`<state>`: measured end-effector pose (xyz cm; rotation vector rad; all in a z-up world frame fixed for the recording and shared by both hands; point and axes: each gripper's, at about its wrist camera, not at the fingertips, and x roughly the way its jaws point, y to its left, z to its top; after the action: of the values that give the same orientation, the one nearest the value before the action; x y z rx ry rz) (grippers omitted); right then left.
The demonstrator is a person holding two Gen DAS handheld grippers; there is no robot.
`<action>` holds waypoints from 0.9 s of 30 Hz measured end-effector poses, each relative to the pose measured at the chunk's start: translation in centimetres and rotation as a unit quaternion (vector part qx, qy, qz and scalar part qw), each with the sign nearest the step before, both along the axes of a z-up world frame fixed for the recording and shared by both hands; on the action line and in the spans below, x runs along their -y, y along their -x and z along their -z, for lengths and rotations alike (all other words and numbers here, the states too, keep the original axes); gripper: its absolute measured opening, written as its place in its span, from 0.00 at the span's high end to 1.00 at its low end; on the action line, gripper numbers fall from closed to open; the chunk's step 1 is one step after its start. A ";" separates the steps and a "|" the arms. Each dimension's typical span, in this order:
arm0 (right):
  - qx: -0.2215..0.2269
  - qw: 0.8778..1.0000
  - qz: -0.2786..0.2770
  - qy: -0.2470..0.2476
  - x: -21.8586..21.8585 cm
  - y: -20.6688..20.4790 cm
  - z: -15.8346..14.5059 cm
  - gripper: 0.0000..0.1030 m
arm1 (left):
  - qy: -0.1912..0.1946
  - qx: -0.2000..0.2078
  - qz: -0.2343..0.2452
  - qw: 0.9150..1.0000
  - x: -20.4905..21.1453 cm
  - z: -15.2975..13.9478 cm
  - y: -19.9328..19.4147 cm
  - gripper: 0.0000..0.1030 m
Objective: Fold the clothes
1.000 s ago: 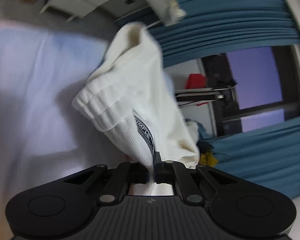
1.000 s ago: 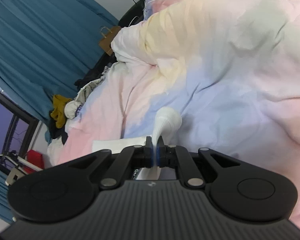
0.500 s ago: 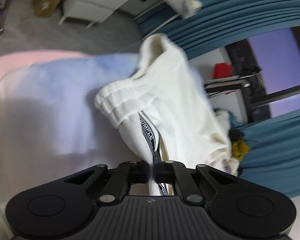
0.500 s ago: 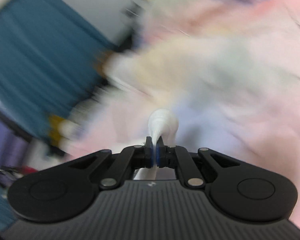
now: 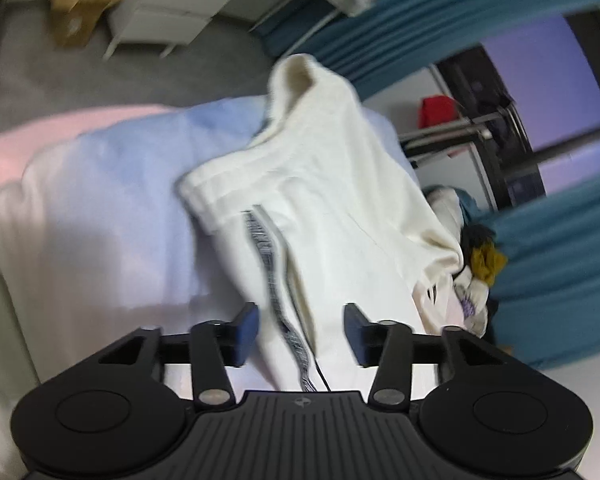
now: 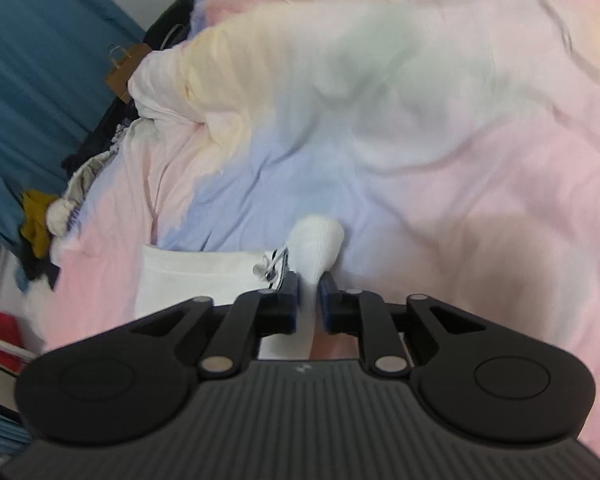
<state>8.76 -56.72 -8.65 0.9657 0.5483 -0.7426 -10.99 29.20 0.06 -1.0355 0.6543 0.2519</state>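
A cream white garment (image 5: 332, 184) with a ribbed waistband and a dark lettered drawstring lies partly folded on the pastel bedspread (image 5: 100, 184). My left gripper (image 5: 300, 332) is open, its jaws wide apart either side of the cloth, which runs between them. In the right wrist view the same garment (image 6: 204, 276) lies flat, with a ribbed corner (image 6: 318, 240) bunched up. My right gripper (image 6: 309, 304) has its jaws slightly parted around that corner, with small gaps at the pads.
The bedspread (image 6: 420, 140) is rumpled in pink, blue and yellow. A pile of other clothes (image 5: 472, 264) lies at the bed's edge by teal curtains (image 5: 560, 280). A white cabinet (image 5: 172, 20) and cardboard box (image 5: 80, 8) stand on the grey floor.
My left gripper has opened and let go of the garment, which now lies lower on the bed. My right gripper's jaws have parted slightly around the ribbed corner.
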 end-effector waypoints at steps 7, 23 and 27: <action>-0.003 0.990 -0.046 0.132 -2.8 -0.9 -4.0 0.36 | -0.102 0.012 0.076 0.992 6.3 -3.5 -2.9 0.44; 0.096 0.940 -0.269 0.188 -11.8 -4.8 -6.8 0.37 | -0.244 0.014 0.234 0.941 23.9 -3.0 -13.1 0.44; 0.131 0.926 -0.314 0.164 -14.2 -5.8 -6.7 0.36 | -0.280 0.004 0.258 0.925 26.9 -0.5 -15.6 0.44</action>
<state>14.59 -42.52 -1.94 0.5120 0.4410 -0.1131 4.58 2.27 0.59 -0.2937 0.7648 -0.0349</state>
